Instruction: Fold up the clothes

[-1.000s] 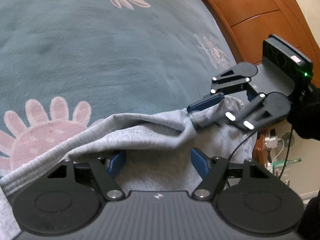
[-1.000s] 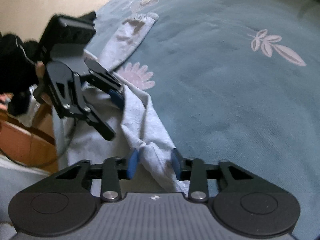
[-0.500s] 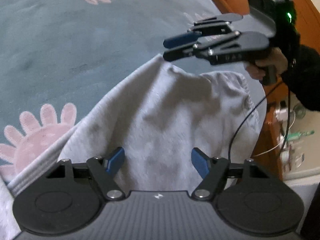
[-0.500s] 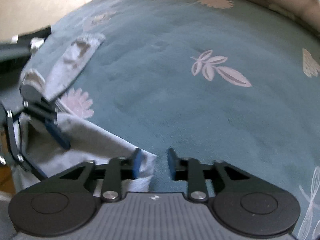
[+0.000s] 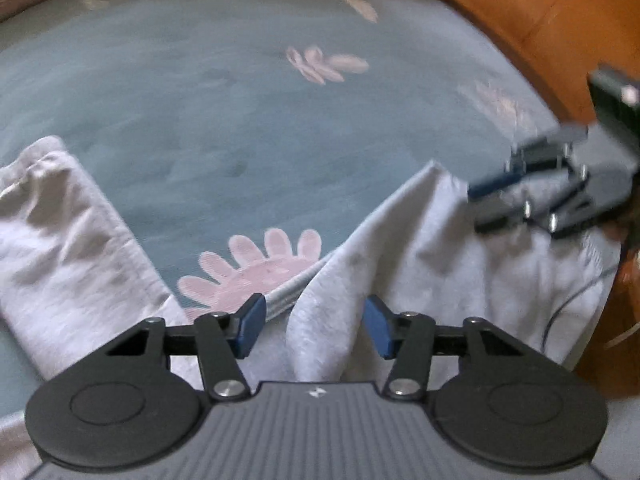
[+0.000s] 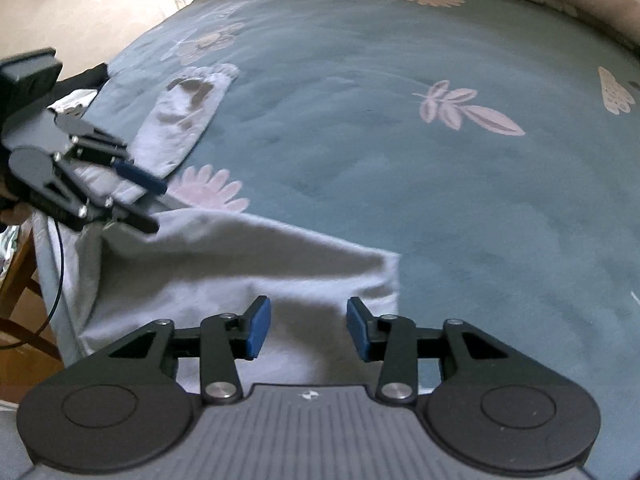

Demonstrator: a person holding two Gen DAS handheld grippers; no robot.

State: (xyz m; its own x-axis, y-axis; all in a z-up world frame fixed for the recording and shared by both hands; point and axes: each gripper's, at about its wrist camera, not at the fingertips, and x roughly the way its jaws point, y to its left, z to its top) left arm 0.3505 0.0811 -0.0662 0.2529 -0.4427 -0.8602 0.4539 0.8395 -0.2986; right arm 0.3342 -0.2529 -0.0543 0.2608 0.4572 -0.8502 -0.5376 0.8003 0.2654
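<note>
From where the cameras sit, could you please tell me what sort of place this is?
Most likely a bedroom. A wide teal bedspread with pink flower and leaf prints covers what looks like a bed, a wooden bed frame curves along its edge, and a grey garment lies spread on it for folding.

Grey garment (image 6: pixel 224 264), teal floral bedspread (image 6: pixel 440 200)

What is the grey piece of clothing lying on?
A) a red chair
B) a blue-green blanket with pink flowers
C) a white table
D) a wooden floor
B: the grey garment lies spread on the blue-green blanket, with a pink flower printed right beside its edge.
</note>
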